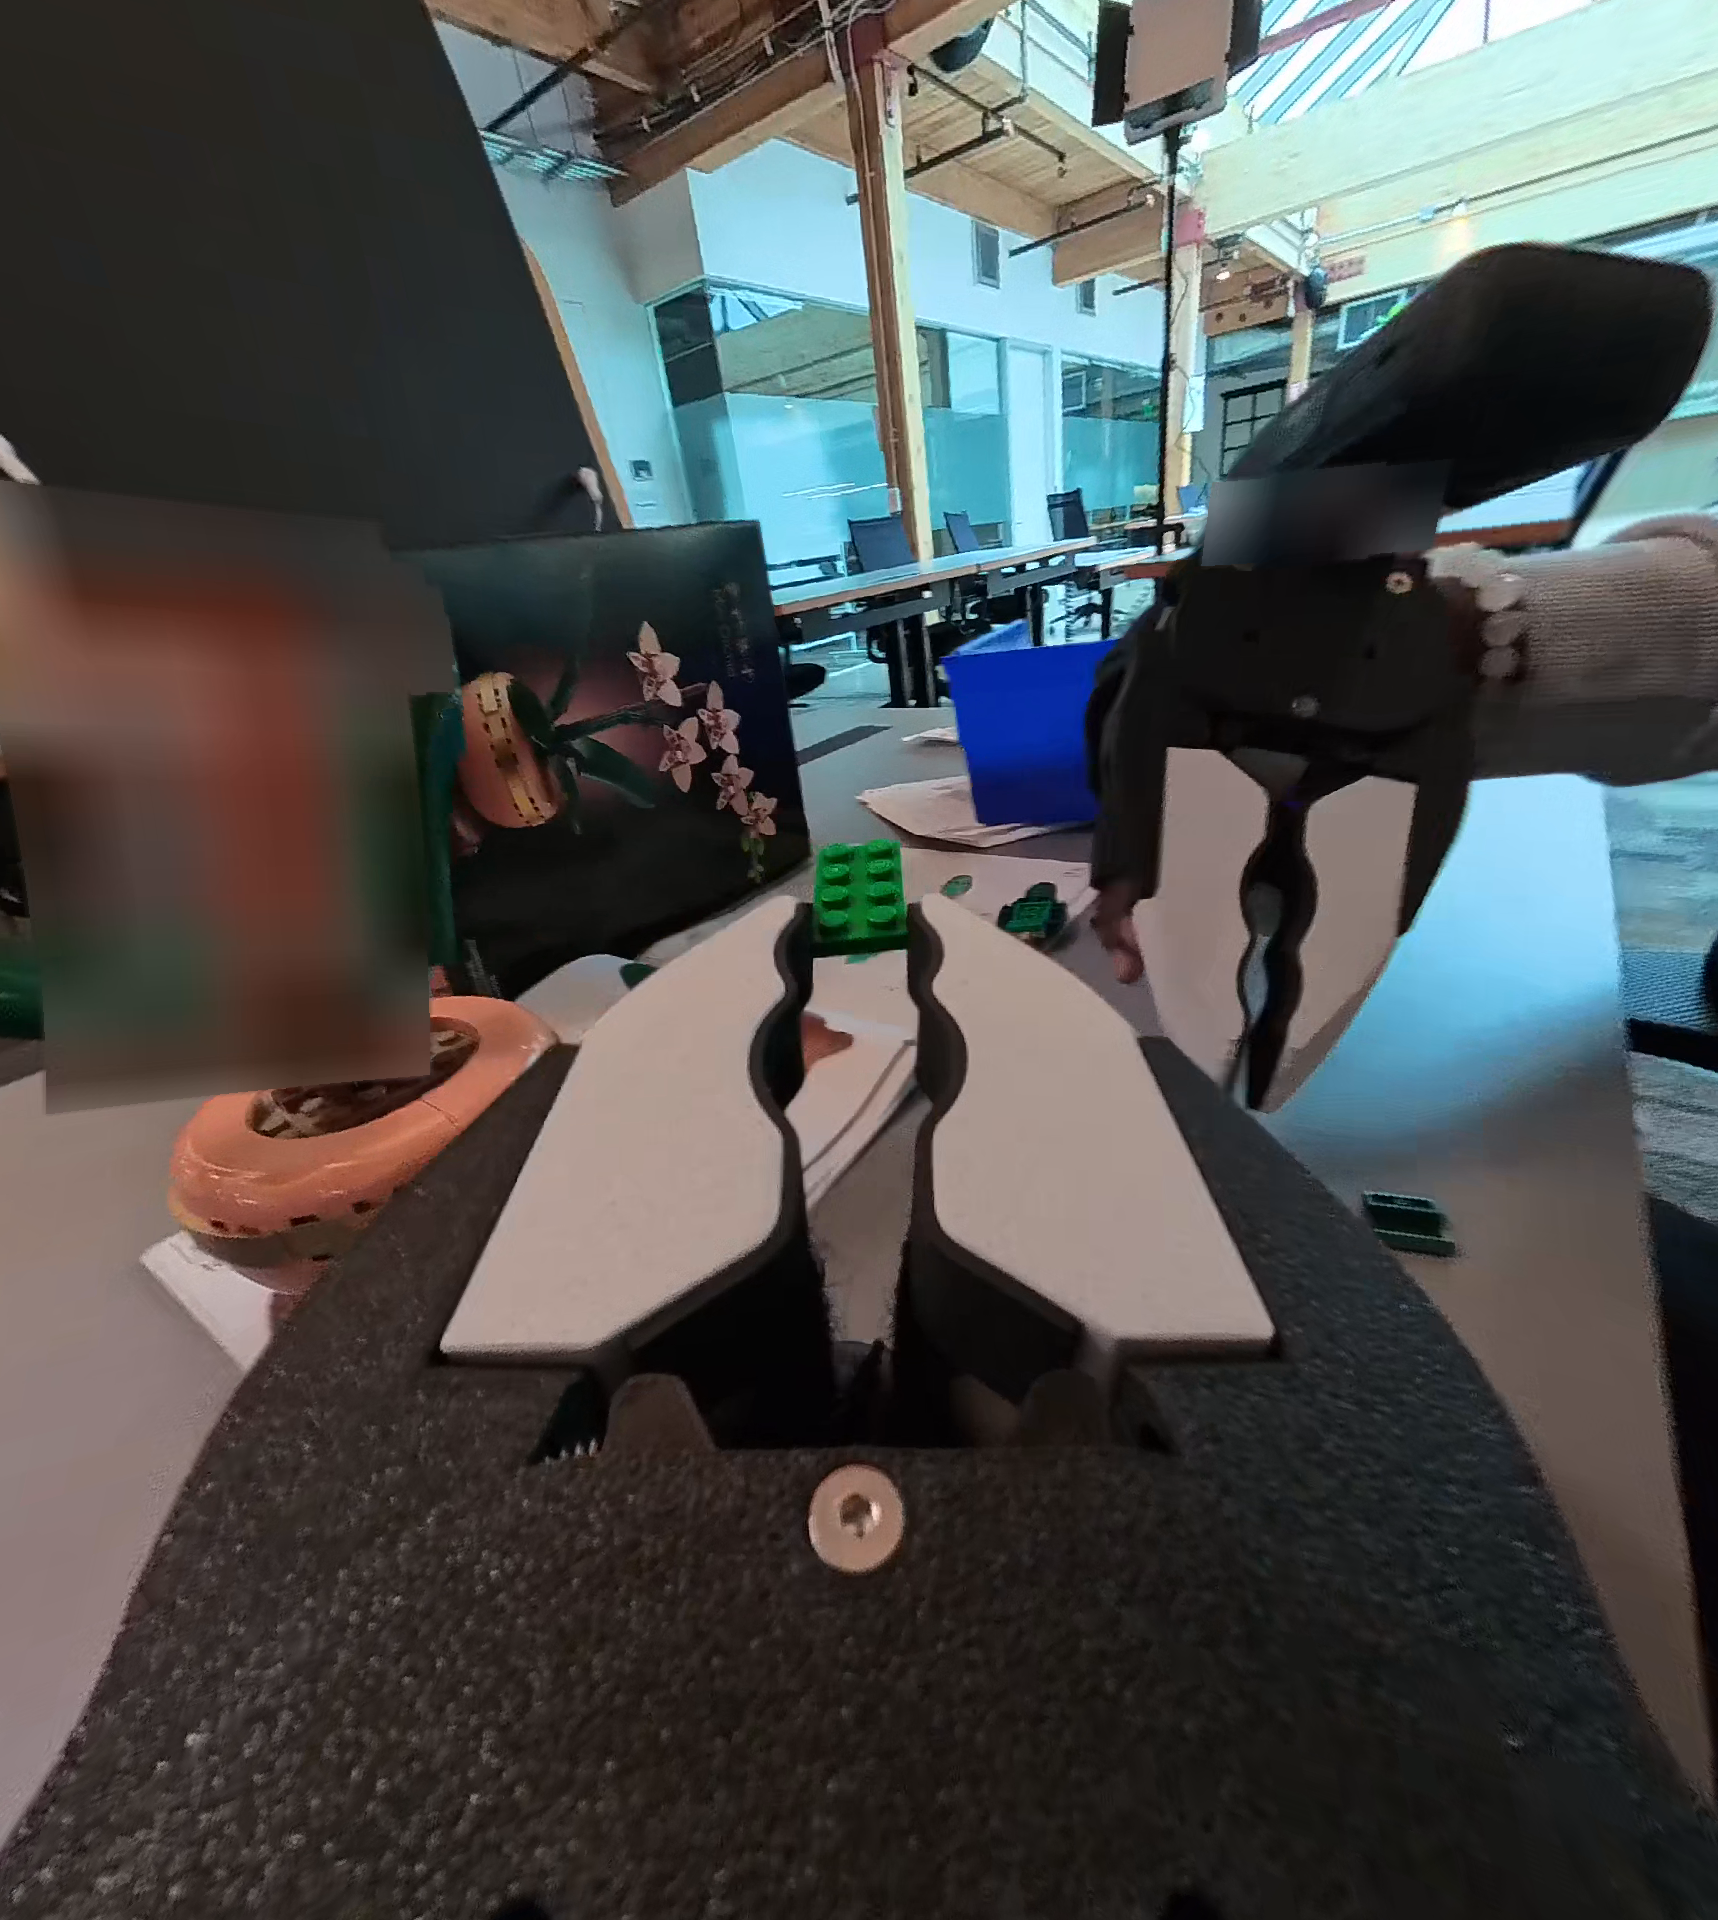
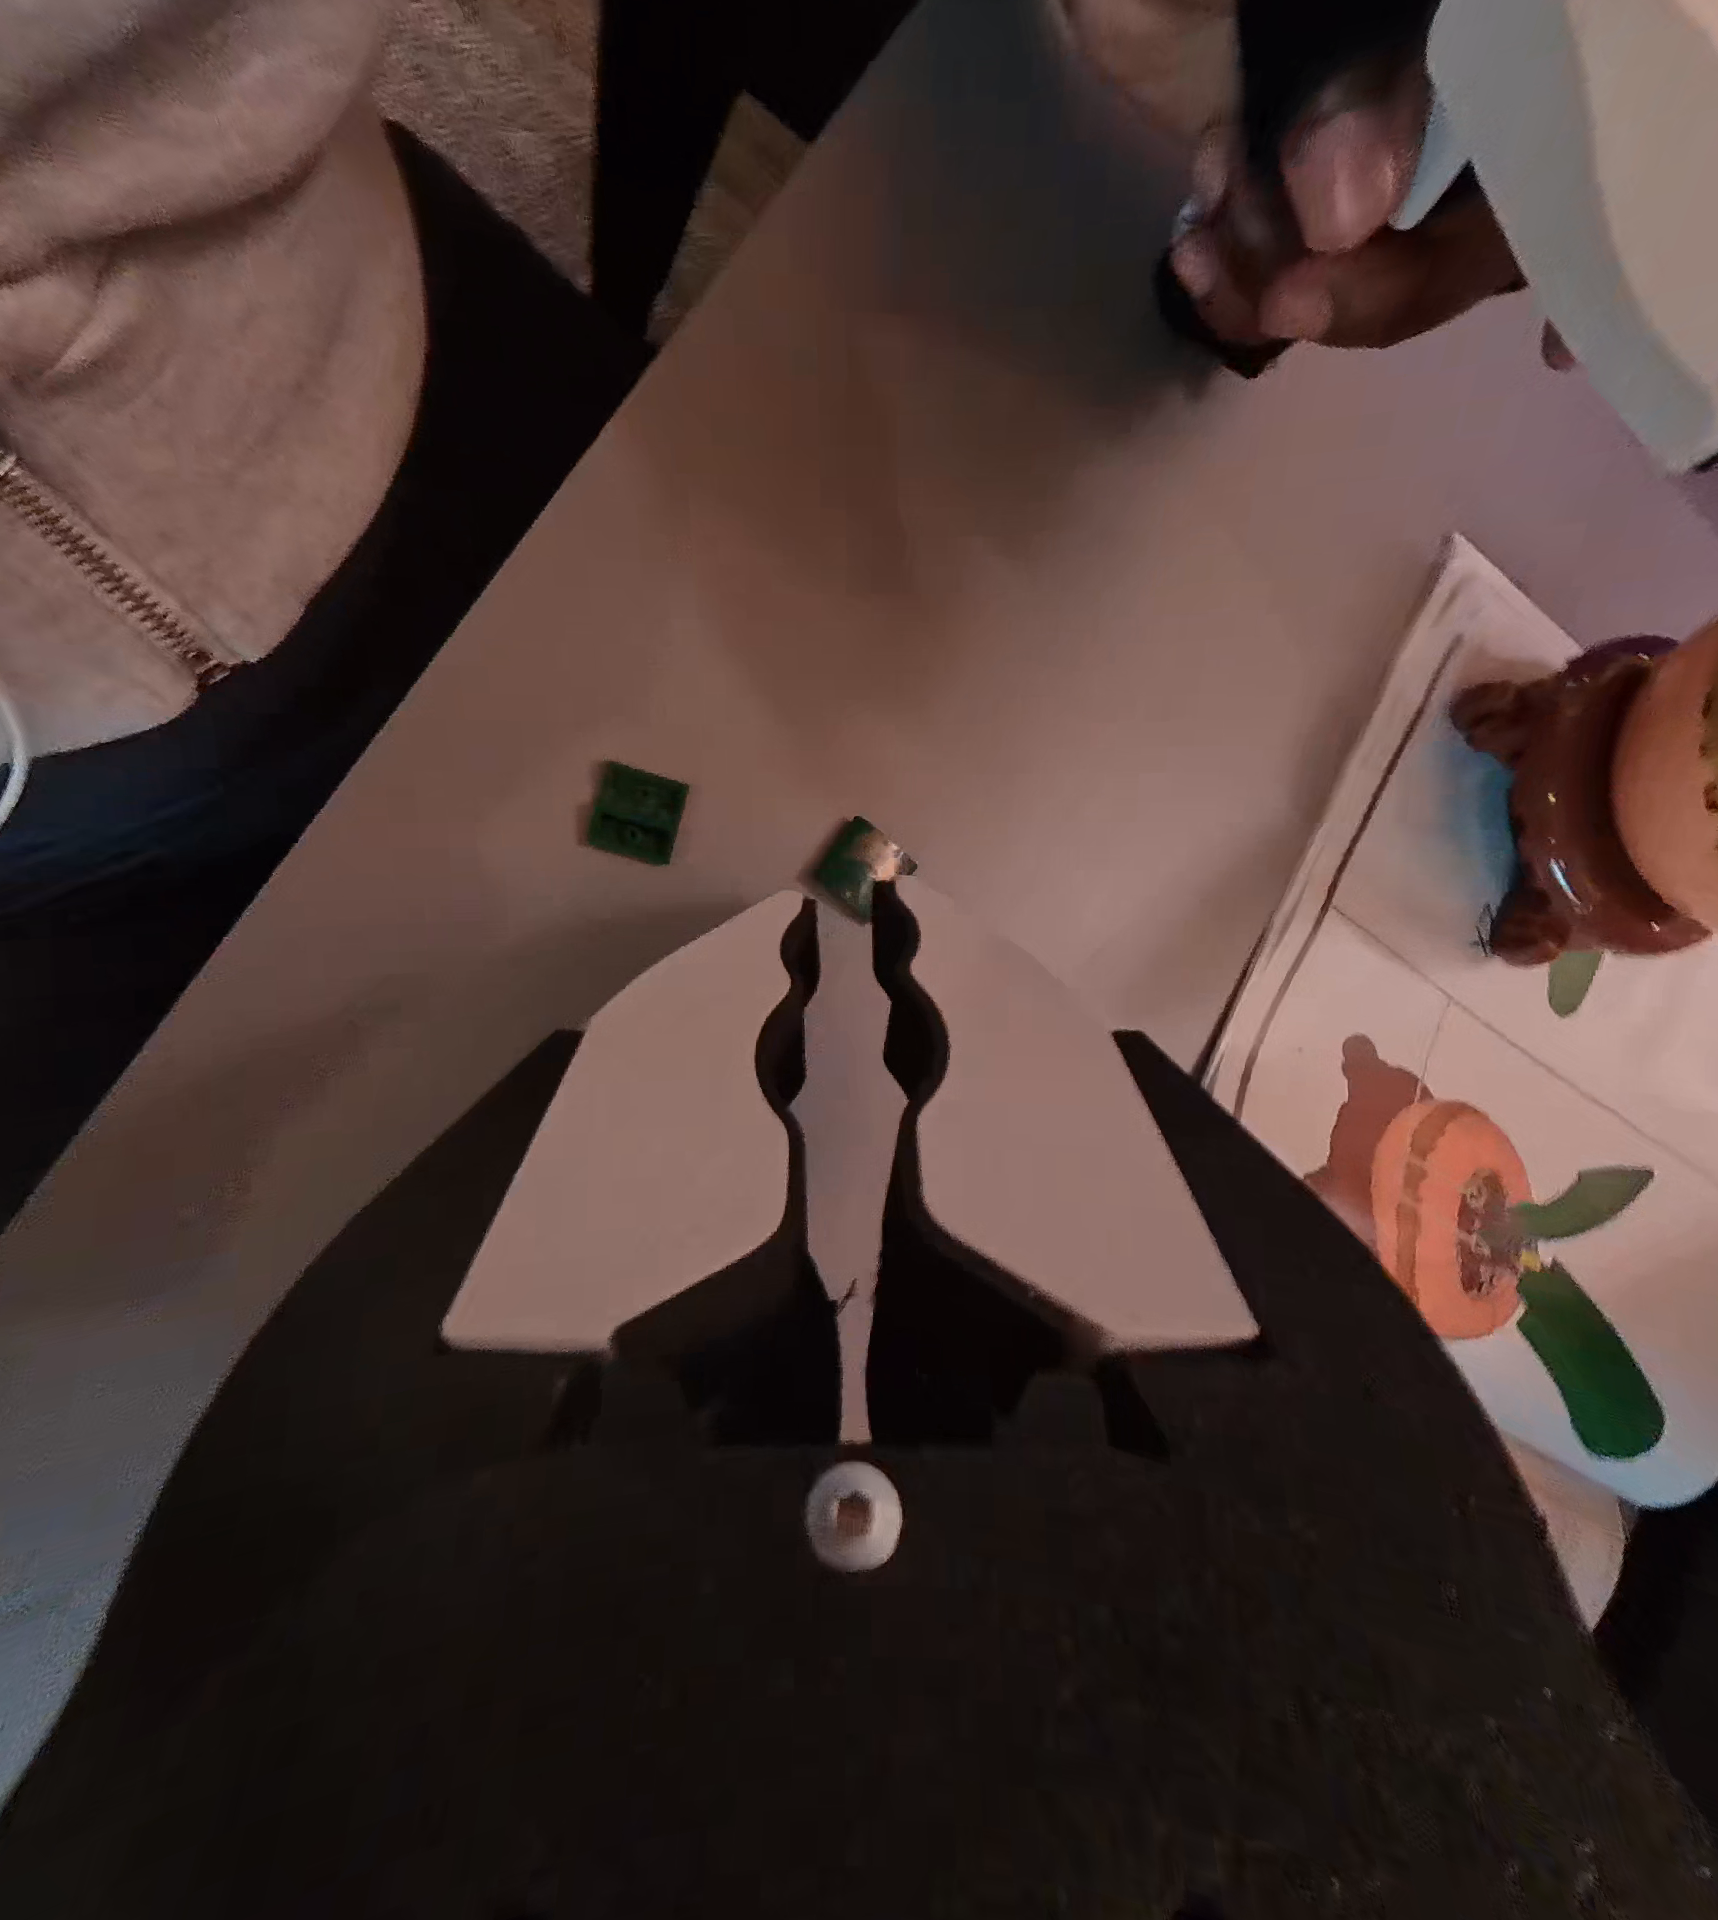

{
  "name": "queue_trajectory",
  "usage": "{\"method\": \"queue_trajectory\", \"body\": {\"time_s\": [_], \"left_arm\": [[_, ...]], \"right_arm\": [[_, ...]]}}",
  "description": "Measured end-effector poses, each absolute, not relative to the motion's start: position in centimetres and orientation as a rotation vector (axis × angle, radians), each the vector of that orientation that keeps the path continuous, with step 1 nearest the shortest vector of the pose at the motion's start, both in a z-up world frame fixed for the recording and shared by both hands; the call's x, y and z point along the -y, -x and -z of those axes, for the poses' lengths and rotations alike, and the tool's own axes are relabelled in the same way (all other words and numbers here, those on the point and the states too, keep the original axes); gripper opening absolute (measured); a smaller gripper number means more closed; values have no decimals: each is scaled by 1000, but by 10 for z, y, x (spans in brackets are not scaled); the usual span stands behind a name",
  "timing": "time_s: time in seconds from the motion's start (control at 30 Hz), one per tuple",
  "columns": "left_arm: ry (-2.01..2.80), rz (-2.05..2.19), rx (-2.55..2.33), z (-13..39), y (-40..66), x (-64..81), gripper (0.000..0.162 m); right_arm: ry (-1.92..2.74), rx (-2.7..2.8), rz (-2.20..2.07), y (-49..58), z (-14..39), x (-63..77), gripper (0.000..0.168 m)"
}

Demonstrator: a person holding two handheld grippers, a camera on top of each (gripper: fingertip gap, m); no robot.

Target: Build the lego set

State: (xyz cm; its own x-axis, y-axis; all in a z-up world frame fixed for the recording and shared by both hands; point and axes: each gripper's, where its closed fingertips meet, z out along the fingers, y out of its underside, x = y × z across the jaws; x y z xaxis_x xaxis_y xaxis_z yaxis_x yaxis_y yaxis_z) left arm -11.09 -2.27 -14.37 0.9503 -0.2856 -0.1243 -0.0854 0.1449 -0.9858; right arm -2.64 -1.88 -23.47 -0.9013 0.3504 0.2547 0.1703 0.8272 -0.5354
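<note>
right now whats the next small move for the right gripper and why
Probably lift the right gripper and carry its small dark green piece toward the bright green brick held in the left gripper. Both already grip parts, not yet joined.

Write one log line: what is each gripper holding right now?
left gripper: shut on bright green brick | right gripper: shut on small dark green piece | above table

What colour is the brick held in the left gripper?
Bright green brick, clearest in the left wrist view.
</note>
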Motion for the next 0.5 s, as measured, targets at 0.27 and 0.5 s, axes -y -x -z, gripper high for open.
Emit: {"method": "queue_trajectory", "body": {"time_s": [0.27, 0.5], "left_arm": [[1430, 210, -322, 144, 111, 29, 16], [1370, 222, -245, 136, 122, 34, 16]], "right_arm": [[202, 2900, -635, 45, 240, 19, 17], [793, 2564, -1055, 43, 212, 35, 54]]}}
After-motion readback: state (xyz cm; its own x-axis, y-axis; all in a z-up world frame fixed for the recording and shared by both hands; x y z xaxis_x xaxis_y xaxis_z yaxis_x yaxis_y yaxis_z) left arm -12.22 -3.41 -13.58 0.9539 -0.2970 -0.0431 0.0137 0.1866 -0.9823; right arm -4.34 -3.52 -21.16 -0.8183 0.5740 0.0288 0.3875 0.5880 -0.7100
